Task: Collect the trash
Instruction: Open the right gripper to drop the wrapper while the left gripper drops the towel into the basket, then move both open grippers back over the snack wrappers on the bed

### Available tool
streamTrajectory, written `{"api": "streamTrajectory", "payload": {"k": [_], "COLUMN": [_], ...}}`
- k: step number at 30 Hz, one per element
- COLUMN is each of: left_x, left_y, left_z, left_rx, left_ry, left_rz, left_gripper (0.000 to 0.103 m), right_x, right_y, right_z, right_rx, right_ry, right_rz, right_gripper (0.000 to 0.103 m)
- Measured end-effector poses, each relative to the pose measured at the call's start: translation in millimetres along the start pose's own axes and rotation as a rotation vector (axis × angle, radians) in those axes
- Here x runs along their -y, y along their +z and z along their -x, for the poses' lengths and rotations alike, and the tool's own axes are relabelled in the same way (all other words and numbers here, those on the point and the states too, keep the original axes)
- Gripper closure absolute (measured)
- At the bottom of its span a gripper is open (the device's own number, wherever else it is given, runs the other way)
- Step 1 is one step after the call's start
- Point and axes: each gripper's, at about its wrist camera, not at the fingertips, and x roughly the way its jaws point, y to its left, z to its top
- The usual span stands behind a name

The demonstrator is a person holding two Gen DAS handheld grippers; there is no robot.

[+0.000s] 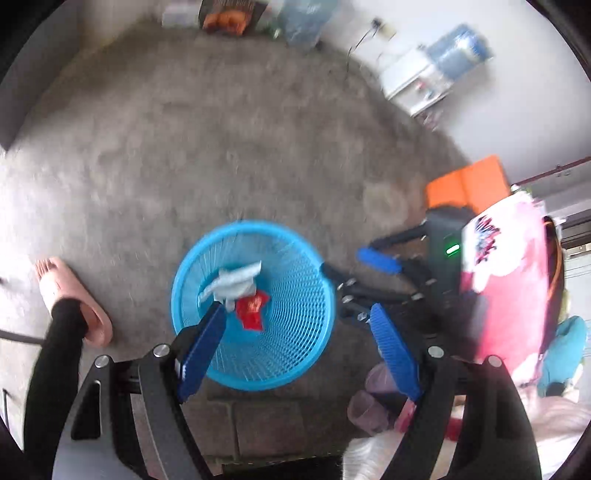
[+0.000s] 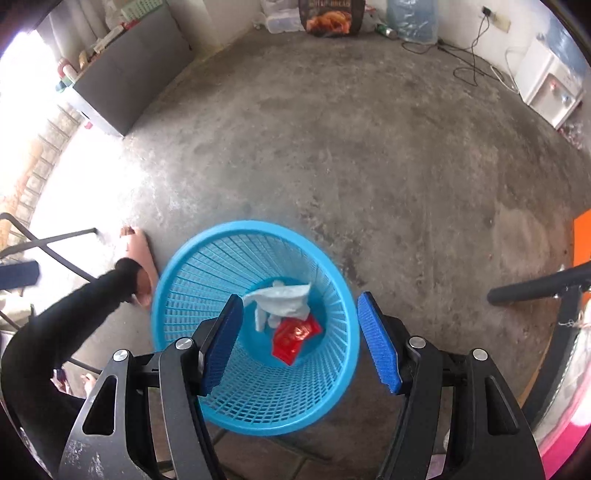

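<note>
Right now both pairs of jaws stand wide with nothing between their pads: the left gripper (image 1: 297, 338) hangs above the blue mesh basket (image 1: 295, 354), and the right gripper (image 2: 301, 338) frames the same basket from straight overhead. Between the blue pads (image 2: 378, 339) we look down onto the trash already dropped in: a crumpled white tissue (image 2: 282, 301) lying partly over a red wrapper (image 2: 293, 338) at the bottom. We judge the drop as done for these two pieces, so the step to do well is the clear-out: we should lift both tools up and away without clipping the basket's rim, keep the jaws wide so nothing snags on the mesh, and then scan the concrete floor (image 2: 369, 166) for more litter; we see none lying loose nearby in either view. Outward from the basket, a person's black sleeve (image 2: 55, 332) reaches toward a pink slipper (image 1: 70, 299). As for writing, the wrapper carries pale markings too small for us to read, and a dark food bag (image 2: 332, 16) against the far wall has a line of lettering that we cannot read with any confidence.
</note>
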Motion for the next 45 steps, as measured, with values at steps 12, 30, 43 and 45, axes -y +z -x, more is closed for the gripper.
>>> {"api": "streamTrajectory", "payload": {"k": [12, 30, 43, 45], "left_x": [-27, -197, -319, -358], "left_y": [-33, -343, -446, -455], "left_z": [197, 455, 406, 390], "left_rx": [0.403, 0.881, 0.729, 0.72], "left_ry": [0.011, 0.572, 0.76, 0.699], "left_rz": [0.042, 0.784, 1.097, 1.105], "left_gripper": [0.025, 0.025, 0.019, 0.019], "right_x": [-56, -239, -364, -379], "right_y": [19, 84, 78, 72], "right_z": [46, 147, 156, 157], "right_rx": [0.085, 0.324, 0.3, 0.282], "right_ry": [0.1, 0.378, 0.564, 0.587], "right_rz": [0.076, 0.429, 0.608, 0.629], "right_gripper": [0.041, 0.04, 0.039, 0.039]}}
